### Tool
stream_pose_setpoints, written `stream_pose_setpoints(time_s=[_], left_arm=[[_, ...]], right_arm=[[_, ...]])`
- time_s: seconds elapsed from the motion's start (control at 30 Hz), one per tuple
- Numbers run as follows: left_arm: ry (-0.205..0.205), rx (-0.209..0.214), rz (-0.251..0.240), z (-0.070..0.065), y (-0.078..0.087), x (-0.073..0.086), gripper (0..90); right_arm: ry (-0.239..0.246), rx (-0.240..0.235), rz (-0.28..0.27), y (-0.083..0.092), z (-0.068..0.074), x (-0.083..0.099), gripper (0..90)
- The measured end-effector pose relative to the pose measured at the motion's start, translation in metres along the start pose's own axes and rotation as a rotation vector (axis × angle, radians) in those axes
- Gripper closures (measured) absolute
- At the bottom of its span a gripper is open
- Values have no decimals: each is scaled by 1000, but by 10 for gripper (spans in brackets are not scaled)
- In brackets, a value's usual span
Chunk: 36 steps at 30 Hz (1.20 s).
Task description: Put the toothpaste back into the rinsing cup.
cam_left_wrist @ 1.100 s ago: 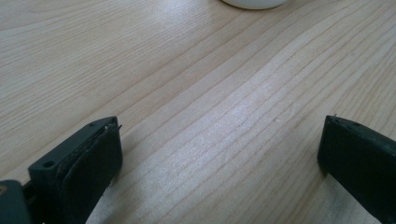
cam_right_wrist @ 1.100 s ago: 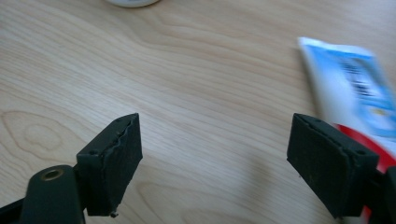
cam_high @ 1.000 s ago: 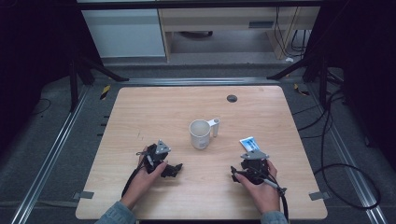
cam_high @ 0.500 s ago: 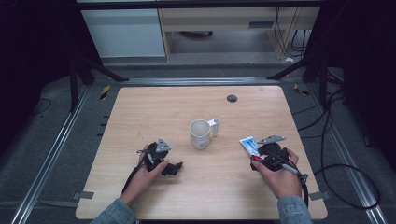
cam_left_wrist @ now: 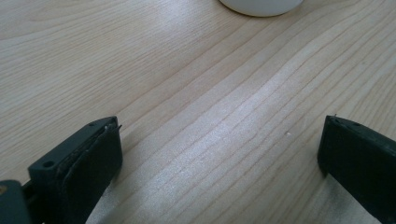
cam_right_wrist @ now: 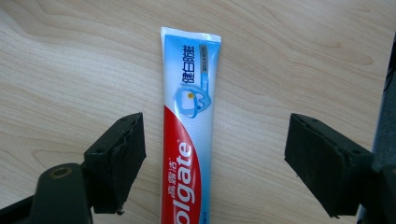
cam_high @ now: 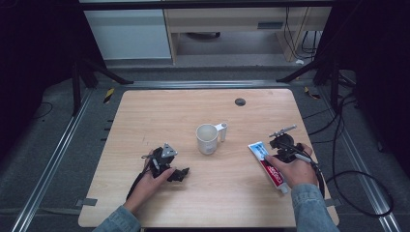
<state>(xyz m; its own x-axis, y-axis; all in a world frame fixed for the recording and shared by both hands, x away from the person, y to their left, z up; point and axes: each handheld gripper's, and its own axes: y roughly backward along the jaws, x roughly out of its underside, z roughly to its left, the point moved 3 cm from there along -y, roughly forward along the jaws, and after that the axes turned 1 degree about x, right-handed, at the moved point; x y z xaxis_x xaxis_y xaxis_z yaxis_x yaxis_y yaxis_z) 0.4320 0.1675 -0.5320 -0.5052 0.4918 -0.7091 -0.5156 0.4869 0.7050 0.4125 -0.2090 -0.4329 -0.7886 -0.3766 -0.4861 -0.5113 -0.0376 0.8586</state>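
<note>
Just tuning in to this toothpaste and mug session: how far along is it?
Early. Nothing looks done: the toothpaste tube lies flat beside the mug. In hand: the right gripper, open, straddles the tube without pressing. The left gripper rests open. Gripping remains.

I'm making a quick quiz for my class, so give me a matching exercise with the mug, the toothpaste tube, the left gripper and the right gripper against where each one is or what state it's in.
Things:
1. mug
2. toothpaste tube
3. left gripper
4. right gripper

Places or states:
A. open, above the red and blue tube lying flat
B. open, low over bare wood
C. upright near the table's middle
D. lying flat on the table's right side

Pairs: 1-C, 2-D, 3-B, 4-A
</note>
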Motion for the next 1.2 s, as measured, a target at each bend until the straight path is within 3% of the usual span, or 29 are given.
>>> stream_pose_setpoints(time_s=[0.53, 0.83, 0.93, 1.2], left_arm=[[3, 0, -3, 0, 0, 0, 0], [3, 0, -3, 0, 0, 0, 0], [2, 0, -3, 0, 0, 0, 0], [3, 1, -3, 0, 0, 0, 0]], right_arm=[[-1, -26, 67, -9, -5, -6, 277], [19, -40, 107, -13, -5, -15, 366], [7, -74, 141, -17, -3, -16, 365], [29, -76, 221, -35, -2, -18, 385]])
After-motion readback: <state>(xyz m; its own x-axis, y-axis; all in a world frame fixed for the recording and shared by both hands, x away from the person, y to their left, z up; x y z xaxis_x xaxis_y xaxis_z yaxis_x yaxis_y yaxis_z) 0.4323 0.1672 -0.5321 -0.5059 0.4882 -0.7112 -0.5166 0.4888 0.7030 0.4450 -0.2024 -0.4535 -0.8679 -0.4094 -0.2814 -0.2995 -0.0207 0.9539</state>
